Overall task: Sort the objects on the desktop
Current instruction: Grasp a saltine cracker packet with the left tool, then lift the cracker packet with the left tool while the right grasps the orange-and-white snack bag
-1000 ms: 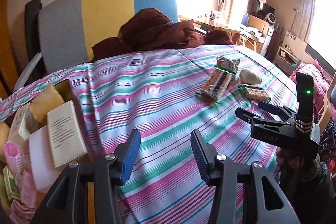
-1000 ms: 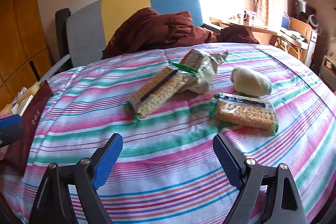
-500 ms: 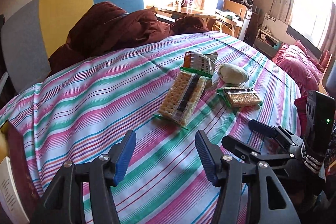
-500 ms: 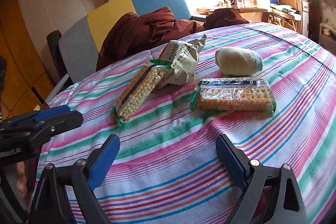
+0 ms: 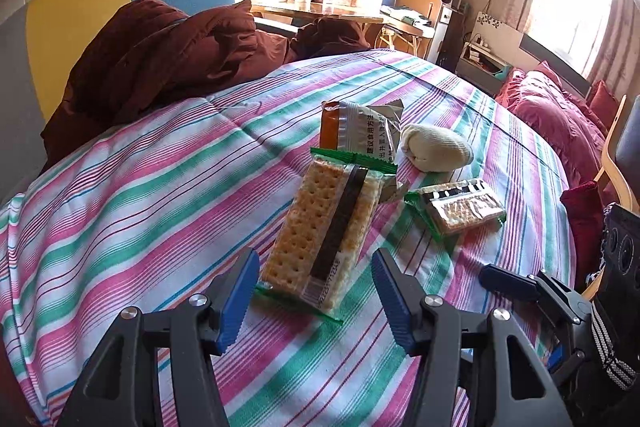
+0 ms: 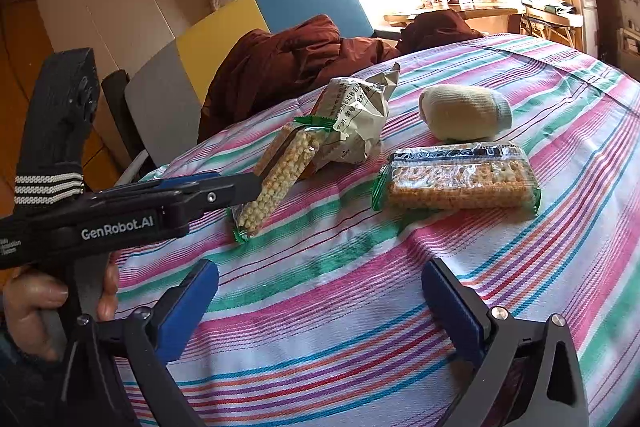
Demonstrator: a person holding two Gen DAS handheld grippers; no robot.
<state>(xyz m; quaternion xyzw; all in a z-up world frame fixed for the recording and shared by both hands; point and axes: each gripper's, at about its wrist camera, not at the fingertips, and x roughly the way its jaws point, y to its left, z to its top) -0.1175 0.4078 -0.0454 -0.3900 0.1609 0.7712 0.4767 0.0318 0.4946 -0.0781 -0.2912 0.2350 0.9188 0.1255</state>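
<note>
Left tongs [image 5: 314, 297] wide open, empty, fingers straddling near end of cracker pack [image 5: 326, 235] on striped cloth [image 5: 160, 195]. Advice: lower until pads flank pack's long sides, squeeze gently, crackers break. Right tongs [image 6: 320, 305] open, empty, short of second cracker pack [image 6: 456, 181].

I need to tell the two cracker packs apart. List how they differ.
The near pack lies lengthwise between the left gripper's open fingers, its far end propped on the silver pouch; the far pack lies flat and apart, crosswise. The near pack's crackers show plainly; glare hides the far pack's. Both are clear wrappers with green ends and a dark band.
</note>
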